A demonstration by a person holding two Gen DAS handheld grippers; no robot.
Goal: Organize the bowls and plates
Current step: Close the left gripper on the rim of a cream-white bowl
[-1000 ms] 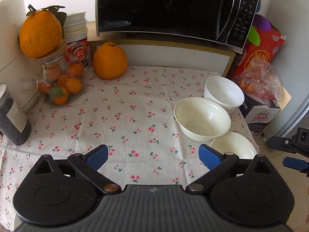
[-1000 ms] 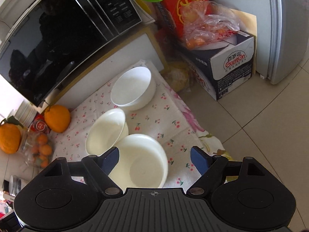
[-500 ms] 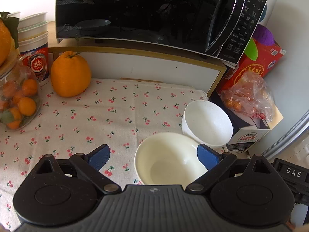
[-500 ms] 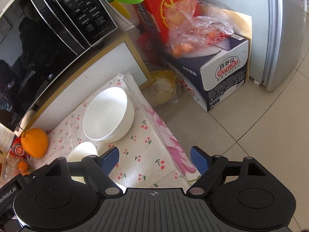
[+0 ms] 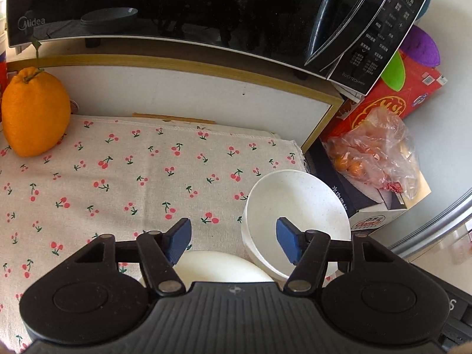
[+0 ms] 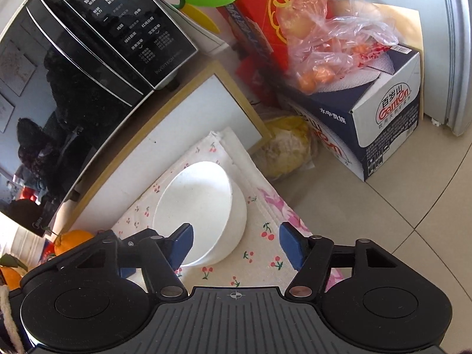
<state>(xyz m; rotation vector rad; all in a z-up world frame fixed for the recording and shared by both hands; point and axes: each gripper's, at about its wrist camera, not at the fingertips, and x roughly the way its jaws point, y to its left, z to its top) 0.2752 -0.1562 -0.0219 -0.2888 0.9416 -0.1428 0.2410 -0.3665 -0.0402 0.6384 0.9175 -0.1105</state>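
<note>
Both grippers swing in over the deep white bowl (image 5: 298, 206) near the microwave (image 5: 177, 6). The left gripper (image 5: 233, 243) and right gripper (image 6: 236, 244) have just narrowed, jaws half spread, each straddling its rim, nothing pinched; a lift looks imminent.

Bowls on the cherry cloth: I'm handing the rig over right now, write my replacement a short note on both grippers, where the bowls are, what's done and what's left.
Left gripper: jaws just closing, partly open, nothing between the pads. It straddles the deep white bowl's near-left rim, above the wide cream bowl.
Right gripper: jaws just closing, partly open, not gripping; its left pad is over the deep white bowl's near rim.
Bowls: the deep one sits upright at the cherry cloth's right edge; the cream one is just in front of it, mostly hidden.
Done: no stacking visible.
Left: grip, stack, place.
</note>
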